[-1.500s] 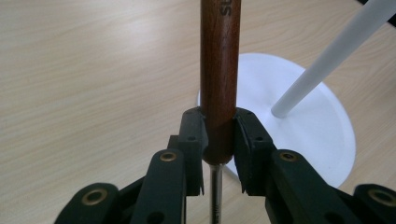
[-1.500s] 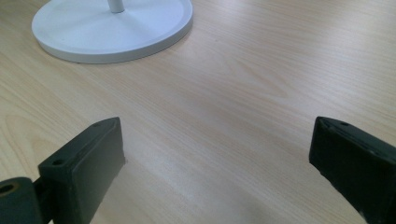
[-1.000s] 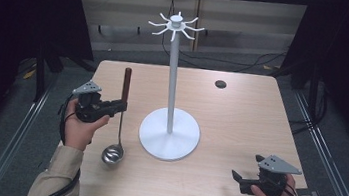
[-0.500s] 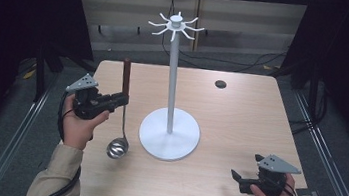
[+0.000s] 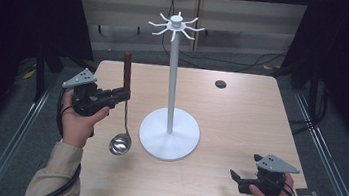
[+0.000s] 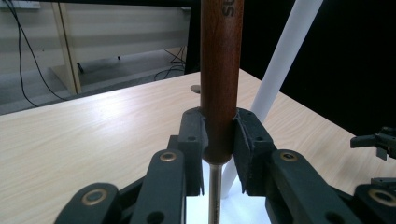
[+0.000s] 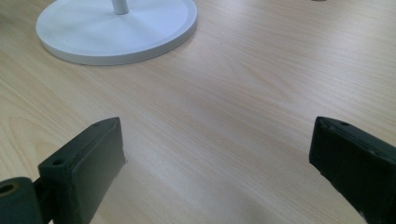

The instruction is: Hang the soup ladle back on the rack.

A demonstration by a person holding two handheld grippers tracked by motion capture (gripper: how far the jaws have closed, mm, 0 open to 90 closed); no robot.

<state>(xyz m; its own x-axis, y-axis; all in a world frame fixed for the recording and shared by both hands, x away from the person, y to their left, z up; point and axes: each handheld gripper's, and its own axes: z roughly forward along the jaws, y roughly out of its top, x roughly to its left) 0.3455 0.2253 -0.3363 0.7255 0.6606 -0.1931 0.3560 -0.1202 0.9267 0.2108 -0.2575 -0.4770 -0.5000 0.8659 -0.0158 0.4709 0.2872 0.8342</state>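
Ladle (image 5: 122,122): reddish-brown wooden handle, silver metal shaft and bowl.
Stand (image 5: 168,136): plain white pole, base and hooks.
Table (image 5: 240,121): pale wood grain, with a small dark disc (image 5: 220,84).
Left gripper (image 5: 123,94): black, grey top plate.
Right gripper (image 5: 234,177): black, grey top plate.
Sleeve (image 5: 55,174): tan.

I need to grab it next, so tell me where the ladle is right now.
High view, left side: the ladle hangs upright in the left claw, shut on its wooden handle, bowl just left of the white stand's base.
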